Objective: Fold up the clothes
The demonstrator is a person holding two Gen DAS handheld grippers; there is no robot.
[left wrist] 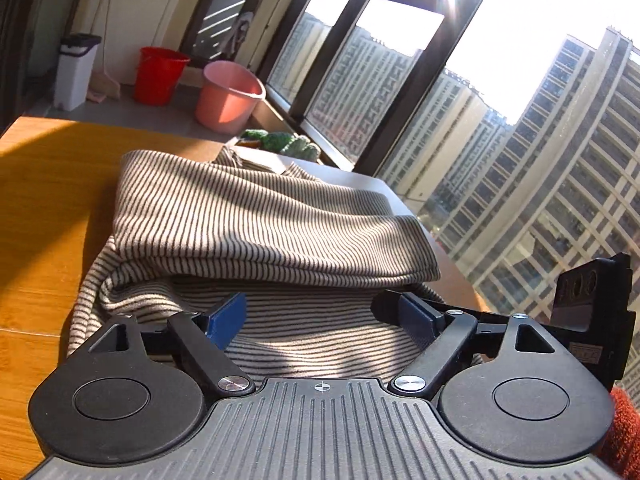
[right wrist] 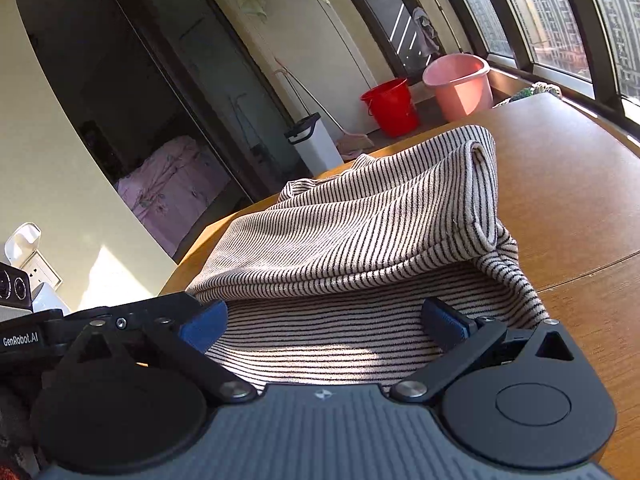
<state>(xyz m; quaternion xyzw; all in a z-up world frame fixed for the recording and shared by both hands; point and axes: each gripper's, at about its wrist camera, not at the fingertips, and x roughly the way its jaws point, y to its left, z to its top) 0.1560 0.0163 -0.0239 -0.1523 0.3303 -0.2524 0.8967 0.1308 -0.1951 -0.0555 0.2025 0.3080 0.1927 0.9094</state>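
A beige garment with thin dark stripes (left wrist: 256,216) lies on the wooden table (left wrist: 52,184), its upper layer folded back over the lower one. My left gripper (left wrist: 322,316) hovers at the near edge of the lower layer. It is open: its blue pads (left wrist: 228,320) stand wide apart and press on nothing. In the right wrist view the same striped garment (right wrist: 360,224) shows a rolled fold at its right side. My right gripper (right wrist: 324,322) is open too, low over the near hem, with only flat cloth lying between the pads (right wrist: 444,324).
A pink bucket (left wrist: 230,96), a red bucket (left wrist: 158,74) and a white bin (left wrist: 76,72) stand on the floor beyond the table. Tall windows (left wrist: 500,140) run along the right. The other gripper's camera block (left wrist: 588,292) sits close at the right.
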